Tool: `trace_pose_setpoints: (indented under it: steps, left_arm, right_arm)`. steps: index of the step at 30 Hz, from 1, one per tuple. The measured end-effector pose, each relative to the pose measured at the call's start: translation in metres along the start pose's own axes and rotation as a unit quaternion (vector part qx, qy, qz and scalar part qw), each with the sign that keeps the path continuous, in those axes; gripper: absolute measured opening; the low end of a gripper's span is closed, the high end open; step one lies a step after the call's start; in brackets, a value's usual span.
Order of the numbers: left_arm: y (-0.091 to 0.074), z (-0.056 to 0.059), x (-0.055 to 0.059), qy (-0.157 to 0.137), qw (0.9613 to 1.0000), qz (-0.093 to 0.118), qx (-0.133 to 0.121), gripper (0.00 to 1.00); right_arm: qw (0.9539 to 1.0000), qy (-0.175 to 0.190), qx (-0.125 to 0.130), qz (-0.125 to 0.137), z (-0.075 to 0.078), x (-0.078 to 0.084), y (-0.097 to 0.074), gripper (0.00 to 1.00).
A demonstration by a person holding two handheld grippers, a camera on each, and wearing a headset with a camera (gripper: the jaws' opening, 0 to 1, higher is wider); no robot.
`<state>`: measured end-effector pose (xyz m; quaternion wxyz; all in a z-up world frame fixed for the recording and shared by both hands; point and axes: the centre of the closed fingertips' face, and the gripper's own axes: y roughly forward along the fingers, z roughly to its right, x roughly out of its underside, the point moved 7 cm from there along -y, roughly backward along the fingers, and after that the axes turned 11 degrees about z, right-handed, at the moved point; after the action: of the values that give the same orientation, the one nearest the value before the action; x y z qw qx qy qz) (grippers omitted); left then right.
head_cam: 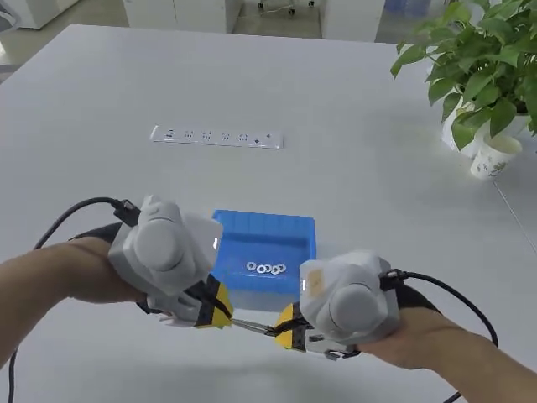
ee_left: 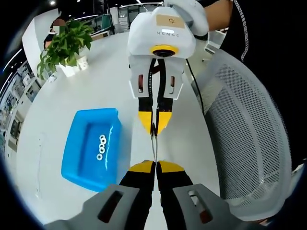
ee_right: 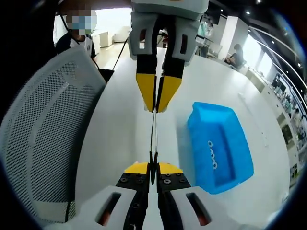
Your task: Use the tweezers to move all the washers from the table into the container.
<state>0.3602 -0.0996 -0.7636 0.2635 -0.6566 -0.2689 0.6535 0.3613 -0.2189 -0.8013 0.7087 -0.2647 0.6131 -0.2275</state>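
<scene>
Gripping slim tweezers (head_cam: 252, 325) end to end with left gripper (head_cam: 220, 312) and right gripper (head_cam: 284, 326), both clamped tight. Held with arms pressed nearly together; cannot tell whether pinching anything. Just beyond at 12 o'clock, blue container (head_cam: 264, 228), near wall standing between tool and a short row of washers (head_cam: 266, 269) inside. Farther at 11 o'clock, white power strip (head_cam: 216, 137); at 2 o'clock, potted plant (head_cam: 482, 67) and paper cup (head_cam: 495, 156) on white table (head_cam: 361, 126). Beside the table edge, mesh chair (ee_left: 240, 124).
</scene>
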Motion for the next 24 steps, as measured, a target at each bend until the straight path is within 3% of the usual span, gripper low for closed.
trace_pose_setpoints:
  steps: [9, 14, 24]
  left_arm:
    - [0.014, 0.008, 0.02, -0.001, 0.9998, -0.019, 0.01, 0.06]
    - [0.022, 0.011, 0.032, -0.005, 0.9991, -0.036, 0.021, 0.06]
    - [0.032, 0.011, 0.044, -0.013, 0.9986, -0.046, 0.02, 0.06]
  right_arm:
    - [0.9997, -0.006, -0.016, -0.016, -0.007, 0.008, 0.014, 0.05]
    - [0.9996, 0.005, -0.024, -0.011, -0.012, 0.012, 0.019, 0.05]
    - [0.9997, 0.006, -0.02, -0.008, -0.015, 0.021, 0.026, 0.06]
